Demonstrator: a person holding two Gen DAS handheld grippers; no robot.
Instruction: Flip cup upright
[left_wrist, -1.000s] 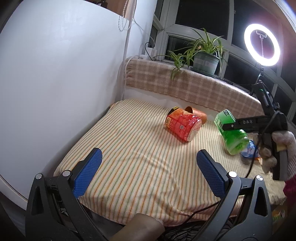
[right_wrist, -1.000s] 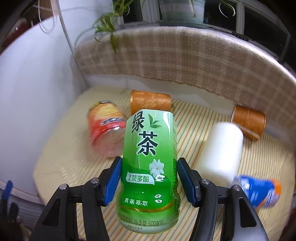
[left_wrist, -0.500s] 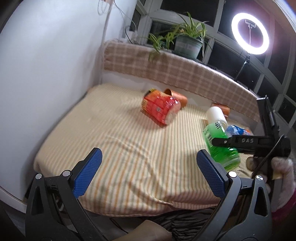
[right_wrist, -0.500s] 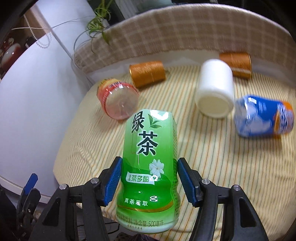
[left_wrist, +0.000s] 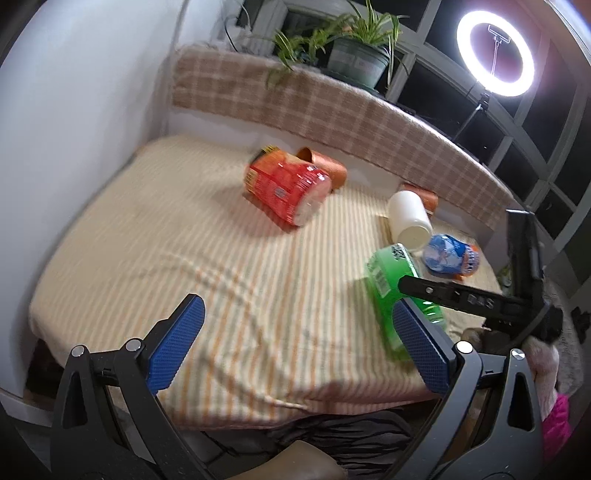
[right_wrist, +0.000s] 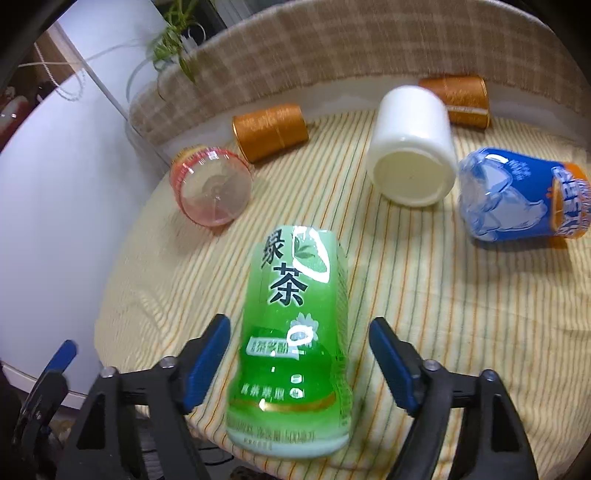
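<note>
A green tea cup (right_wrist: 291, 325) with Chinese lettering stands between the fingers of my right gripper (right_wrist: 299, 358), near the front edge of the striped cloth (right_wrist: 443, 295). The jaws are open, with gaps on both sides of the cup. In the left wrist view the green cup (left_wrist: 397, 291) sits at the right, partly behind the right gripper's black body (left_wrist: 480, 299). My left gripper (left_wrist: 295, 347) is open and empty over the front of the cloth.
Lying on the cloth: a red cup (right_wrist: 212, 188), two orange cups (right_wrist: 269, 131) (right_wrist: 461, 94), a white cup (right_wrist: 412, 147) and a blue cup (right_wrist: 517, 201). A white wall (left_wrist: 55, 129) is at left, a checked ledge (left_wrist: 332, 110) with a plant behind, a ring light (left_wrist: 495, 53) at right.
The right gripper lowered the green cup onto the cloth and opened its jaws, letting go. The left gripper's view shifted left and down slightly.
</note>
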